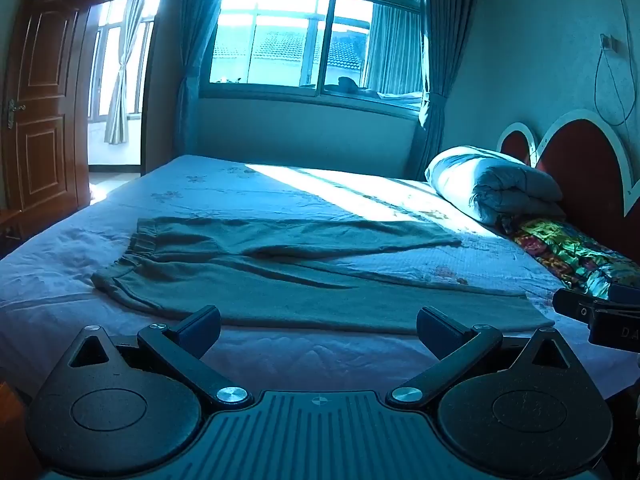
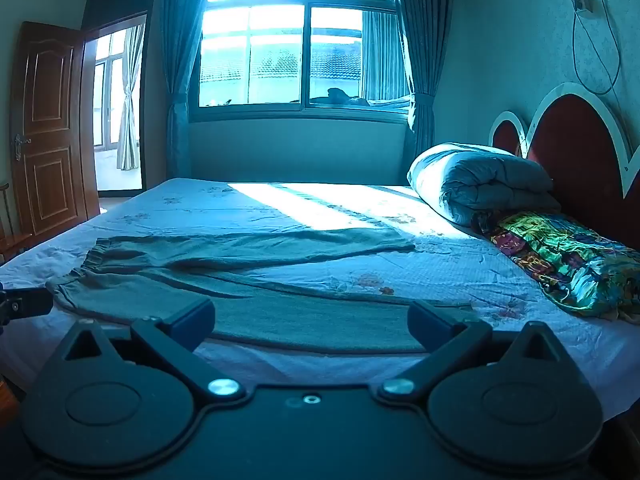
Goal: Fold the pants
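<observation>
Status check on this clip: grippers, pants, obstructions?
Left gripper open, empty. Right gripper open, empty. Pants spread flat on bed, unfolded. Quilt by headboard, clear of pants.

At the right edge of the left wrist view, the right gripper (image 1: pixel 600 316) bears pale letters "DA", cut off by the frame edge.

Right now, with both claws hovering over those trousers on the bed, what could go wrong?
Both the left gripper and right gripper are open, holding nothing. The pants lie on a soft bedsheet, so a pinch may catch sheet along with cloth. Their two legs are splayed apart, so a fold could come out crooked. The patterned cloth lies near the leg ends.
</observation>
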